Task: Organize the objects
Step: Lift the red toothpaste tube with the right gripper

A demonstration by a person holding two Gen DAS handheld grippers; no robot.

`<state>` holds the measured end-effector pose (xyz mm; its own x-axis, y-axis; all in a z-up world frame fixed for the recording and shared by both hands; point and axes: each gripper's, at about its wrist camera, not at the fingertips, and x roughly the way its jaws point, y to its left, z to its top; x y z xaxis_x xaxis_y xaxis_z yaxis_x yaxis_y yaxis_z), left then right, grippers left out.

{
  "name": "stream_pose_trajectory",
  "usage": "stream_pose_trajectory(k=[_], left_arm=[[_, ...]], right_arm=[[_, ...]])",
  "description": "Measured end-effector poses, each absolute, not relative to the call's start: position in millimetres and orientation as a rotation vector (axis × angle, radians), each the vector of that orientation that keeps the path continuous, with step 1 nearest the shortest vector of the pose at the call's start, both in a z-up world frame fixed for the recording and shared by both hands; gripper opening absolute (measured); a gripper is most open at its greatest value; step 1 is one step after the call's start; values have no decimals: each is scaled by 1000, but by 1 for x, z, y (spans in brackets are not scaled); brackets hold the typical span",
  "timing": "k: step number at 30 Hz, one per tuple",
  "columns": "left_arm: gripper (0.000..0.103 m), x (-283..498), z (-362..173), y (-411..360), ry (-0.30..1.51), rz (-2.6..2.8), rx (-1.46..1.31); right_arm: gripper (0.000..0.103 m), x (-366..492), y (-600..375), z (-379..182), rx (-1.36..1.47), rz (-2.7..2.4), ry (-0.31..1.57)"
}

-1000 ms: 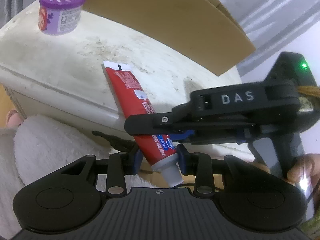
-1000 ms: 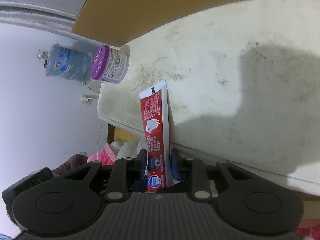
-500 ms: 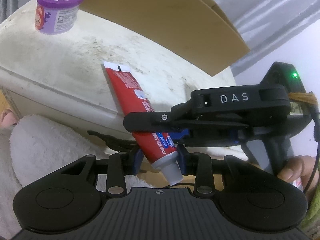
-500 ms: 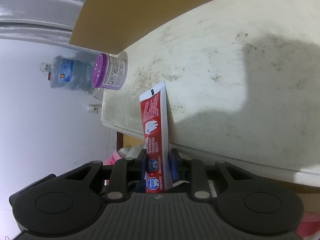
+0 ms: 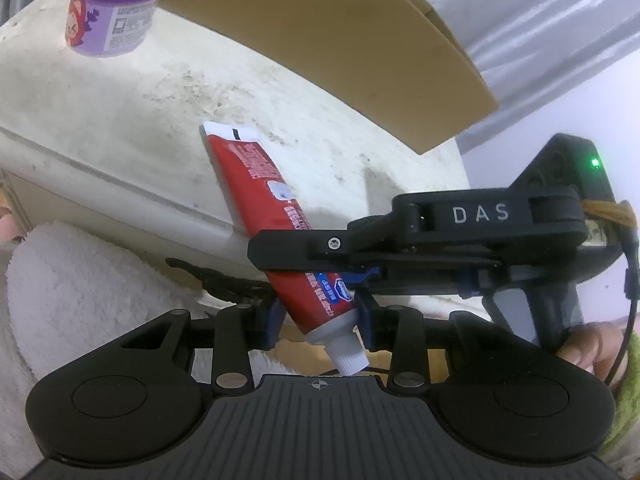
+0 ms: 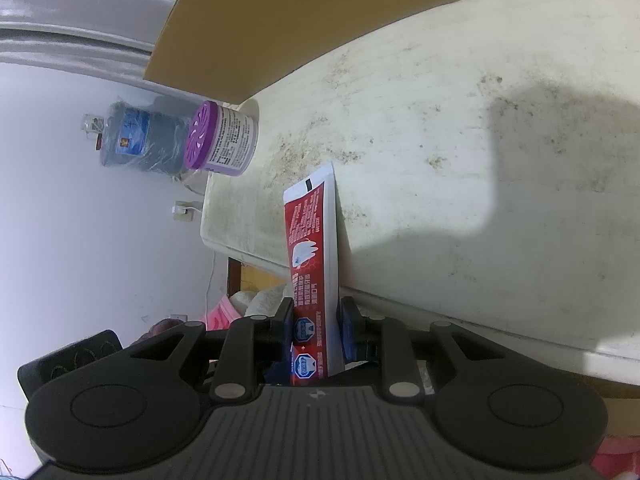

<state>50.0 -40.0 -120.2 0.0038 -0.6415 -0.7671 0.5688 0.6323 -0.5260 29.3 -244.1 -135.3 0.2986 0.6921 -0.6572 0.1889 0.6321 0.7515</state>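
Toothpaste [image 5: 276, 216] hangs over the front edge of the table [image 5: 120, 120], crimped end up on the top, cap end [image 5: 350, 356] out past the edge and low toward you. You've got both claws clamped on it: left gripper [image 5: 320, 316] pinches the neck just above the cap, right gripper [image 6: 314, 334] pinches the lower body from the side.

Risks: two grips on one soft tube. Pull the hands apart or twist them against each other and it kinks or slips out of one claw. The left pads [image 5: 362, 316] sit near the shoulder, where the tube tapers, so a tug could slide them off toward the cap. Squeeze harder and paste may push at the cap. Drop it here and it likely goes off the edge onto the white cloth [image 5: 80, 280] below.

Long axis runs from crimp, far and up-left in the left view, down to the cap nearest that camera. Purple jar [image 5: 116, 8] stands well apart at the far corner; cardboard [image 5: 340, 40] lies behind.
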Motion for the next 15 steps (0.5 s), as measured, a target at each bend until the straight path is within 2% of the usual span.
stream_pose_trajectory(k=[15], left_arm=[[35, 44, -110, -42, 1192, -916, 8]], right_arm=[[27, 28, -248, -134, 894, 409, 1241]])
